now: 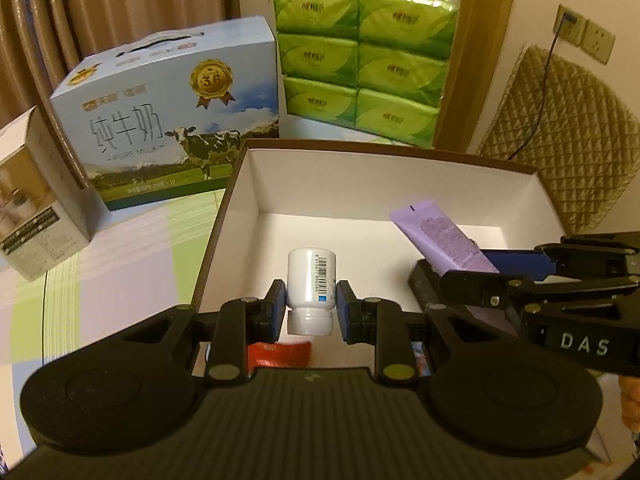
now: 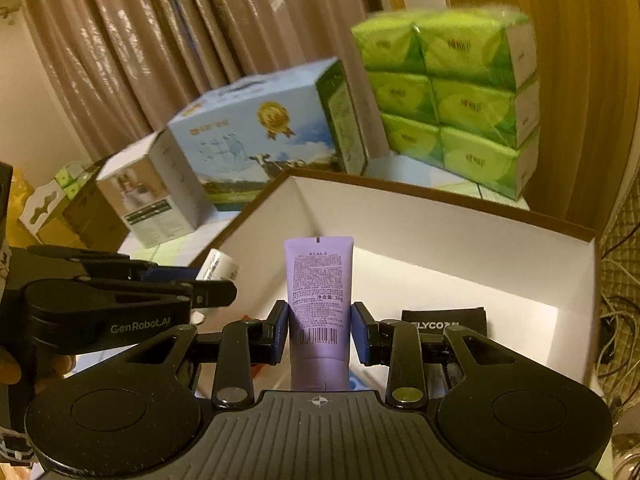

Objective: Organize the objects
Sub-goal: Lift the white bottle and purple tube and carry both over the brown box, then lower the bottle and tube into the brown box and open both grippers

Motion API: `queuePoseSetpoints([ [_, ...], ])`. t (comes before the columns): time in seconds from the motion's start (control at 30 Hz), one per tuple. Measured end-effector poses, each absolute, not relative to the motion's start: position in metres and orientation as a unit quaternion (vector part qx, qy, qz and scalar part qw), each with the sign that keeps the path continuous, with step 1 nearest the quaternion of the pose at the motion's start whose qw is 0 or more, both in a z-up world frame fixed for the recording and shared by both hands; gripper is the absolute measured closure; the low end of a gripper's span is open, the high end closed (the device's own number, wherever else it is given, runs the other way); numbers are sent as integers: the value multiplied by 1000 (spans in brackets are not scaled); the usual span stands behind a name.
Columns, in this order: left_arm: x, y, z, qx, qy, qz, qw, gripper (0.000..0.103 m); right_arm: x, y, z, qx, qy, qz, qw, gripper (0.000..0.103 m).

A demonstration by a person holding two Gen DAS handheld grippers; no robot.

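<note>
A white bottle (image 1: 311,280) with a barcode label is held cap toward the camera by my left gripper (image 1: 311,305), which is shut on it above the open white box (image 1: 360,184). My right gripper (image 2: 319,332) is shut on a purple tube (image 2: 319,288), also over the box (image 2: 440,216). In the left wrist view the purple tube (image 1: 440,236) and the right gripper (image 1: 472,276) come in from the right. The right wrist view shows the left gripper (image 2: 208,284) at the left with the white bottle (image 2: 219,266). A black packet (image 2: 442,320) lies on the box floor.
A blue milk carton (image 1: 168,120), a stack of green tissue packs (image 1: 360,64) and a small white carton (image 1: 28,196) stand behind and left of the box on the checked tablecloth (image 1: 120,264). A red item (image 1: 280,354) lies under the left gripper. A quilted chair back (image 1: 568,128) is at the right.
</note>
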State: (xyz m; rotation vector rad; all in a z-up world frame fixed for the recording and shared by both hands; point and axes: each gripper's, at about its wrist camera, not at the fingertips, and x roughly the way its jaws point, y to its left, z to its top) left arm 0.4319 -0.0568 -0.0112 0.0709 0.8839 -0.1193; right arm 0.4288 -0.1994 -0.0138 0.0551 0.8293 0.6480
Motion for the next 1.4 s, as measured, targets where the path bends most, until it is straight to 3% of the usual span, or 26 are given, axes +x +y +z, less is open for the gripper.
queuePoseSetpoints([
  [0.43, 499, -62, -61, 76, 487, -48, 869, 81, 485, -188, -62, 33, 449, 276, 849, 72],
  [0.77, 517, -65, -74, 95, 490, -50, 865, 80, 504, -186, -73, 41, 458, 265, 848, 72],
  [0.87, 517, -65, -74, 99, 489, -52, 865, 71, 507, -185, -74, 45, 458, 263, 848, 72],
  [1.17, 510, -66, -72, 107, 484, -71, 866, 62, 509, -185, -75, 66, 453, 269, 847, 72],
  [1.27, 505, -67, -70, 115, 478, -72, 868, 55, 507, -189, -72, 76, 442, 274, 851, 63],
  [1.33, 501, -67, -67, 125, 472, -68, 870, 43, 505, -190, -68, 67, 438, 272, 854, 56],
  [1.4, 495, -66, -63, 124, 465, -71, 874, 42, 502, -194, -64, 68, 436, 277, 854, 49],
])
